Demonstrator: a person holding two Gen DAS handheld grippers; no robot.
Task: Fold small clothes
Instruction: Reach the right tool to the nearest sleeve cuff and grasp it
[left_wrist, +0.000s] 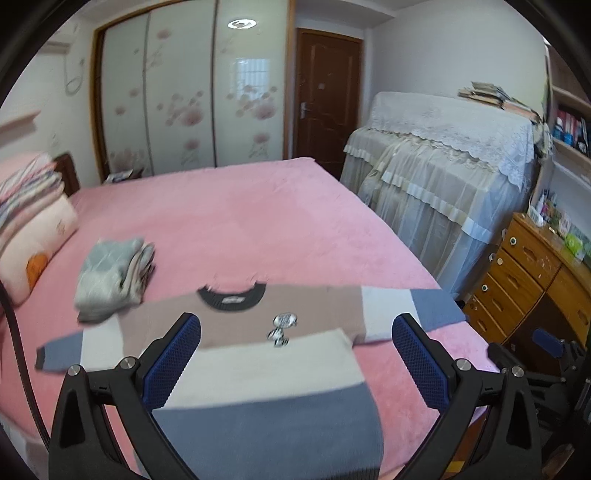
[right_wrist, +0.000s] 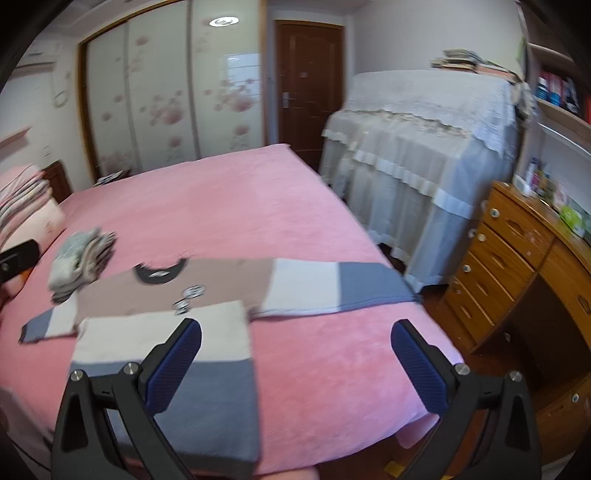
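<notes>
The sweater (left_wrist: 240, 354) was the thing to watch here, laid flat, front up, on the pink bed (left_wrist: 258, 221) with both sleeves out and its hem at the near edge of the mattress.

Left of the sweater, touching or nearly touching its shoulder, sat the folded pile (left_wrist: 114, 277). That looked like the first risk: if the left sleeve (left_wrist: 70, 349) got swung in carelessly, it could've clipped the pile and knocked it over. Further left of the sweater were stacked pillows (left_wrist: 33, 218), out of the way.

Over the sweater's lower body hung the left tongs (left_wrist: 295, 354), spread wide and holding nothing. The knit looked thick and soft, so a shallow pinch probably would've caught only the top layer and dragged the front off the back.

To the sweater's right, the right tongs (right_wrist: 295, 362) were wide apart too, empty, hovering over bare blanket just beside the hem. The right sleeve (right_wrist: 340, 288) reached to the bed's edge, and a sloppy tug might've sent it sliding off toward the wooden drawers (right_wrist: 506, 258). Both views were blurry, so exact contact was hard to call.
</notes>
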